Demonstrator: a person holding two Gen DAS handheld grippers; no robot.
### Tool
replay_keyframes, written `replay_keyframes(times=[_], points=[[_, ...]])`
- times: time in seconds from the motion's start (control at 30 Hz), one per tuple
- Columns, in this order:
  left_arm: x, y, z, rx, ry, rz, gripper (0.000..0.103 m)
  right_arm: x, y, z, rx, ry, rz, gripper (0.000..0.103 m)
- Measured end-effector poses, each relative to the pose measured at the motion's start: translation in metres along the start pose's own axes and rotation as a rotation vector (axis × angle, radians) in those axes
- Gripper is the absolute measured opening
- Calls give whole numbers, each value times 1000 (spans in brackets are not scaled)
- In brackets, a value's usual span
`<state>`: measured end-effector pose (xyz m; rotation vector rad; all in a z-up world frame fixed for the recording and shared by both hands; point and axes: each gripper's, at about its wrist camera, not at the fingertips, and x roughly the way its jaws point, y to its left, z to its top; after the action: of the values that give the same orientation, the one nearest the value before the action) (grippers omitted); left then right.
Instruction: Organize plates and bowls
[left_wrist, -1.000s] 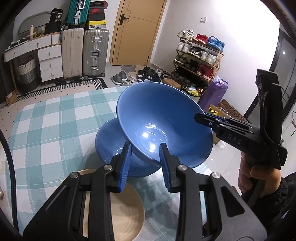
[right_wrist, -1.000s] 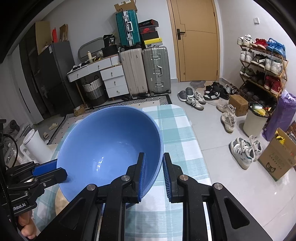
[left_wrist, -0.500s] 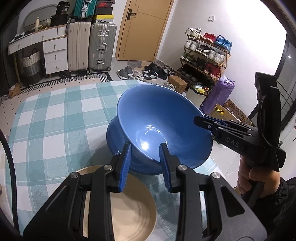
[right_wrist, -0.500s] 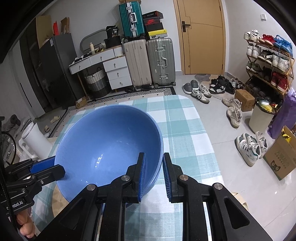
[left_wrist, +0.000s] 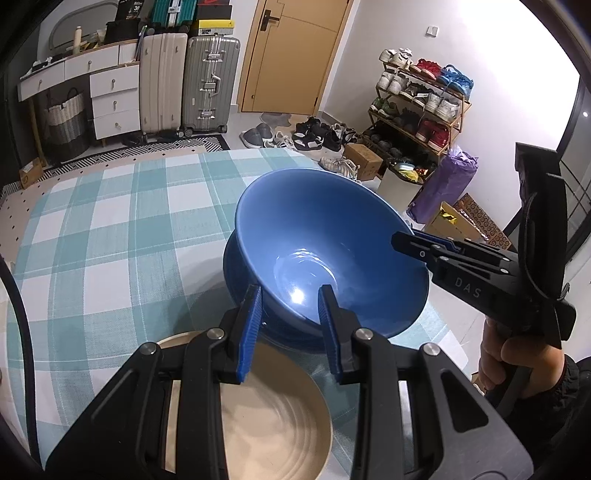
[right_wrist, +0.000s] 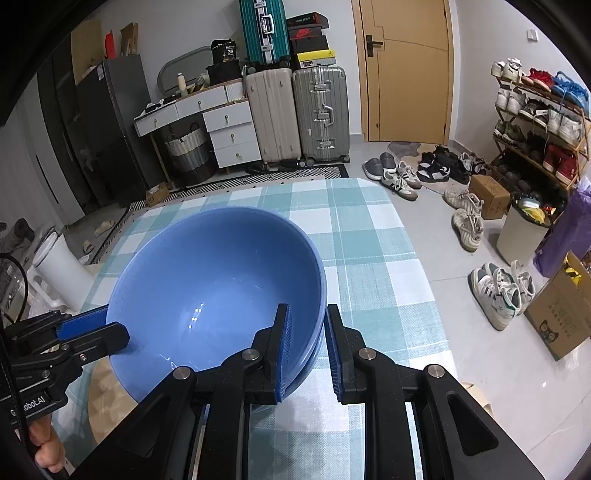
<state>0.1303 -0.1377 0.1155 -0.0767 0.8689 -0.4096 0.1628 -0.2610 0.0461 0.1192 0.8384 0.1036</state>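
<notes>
Upper blue bowl (left_wrist: 325, 251) sits nested in lower blue bowl (left_wrist: 236, 273) on the checked tablecloth (left_wrist: 110, 229) — beige plate (left_wrist: 273, 417) just beside. Right gripper (right_wrist: 306, 349) straddles both rims, jaws slightly apart. Left gripper (left_wrist: 290, 328) parted — straddling the upper bowl's near rim.

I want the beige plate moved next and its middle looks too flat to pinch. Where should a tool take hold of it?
By the rim. The beige plate lies flat on the checked tablecloth, so only its raised edge offers a pinch. Approach low from the near side, where the left tool already hangs above it; the stacked blue bowls crowd the far edge.
</notes>
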Motion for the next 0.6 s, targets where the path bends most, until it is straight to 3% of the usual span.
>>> replay_keyframes(times=[0.6], points=[[51, 15, -4, 37, 20, 56, 28, 23, 3, -11, -55, 3, -45, 19]])
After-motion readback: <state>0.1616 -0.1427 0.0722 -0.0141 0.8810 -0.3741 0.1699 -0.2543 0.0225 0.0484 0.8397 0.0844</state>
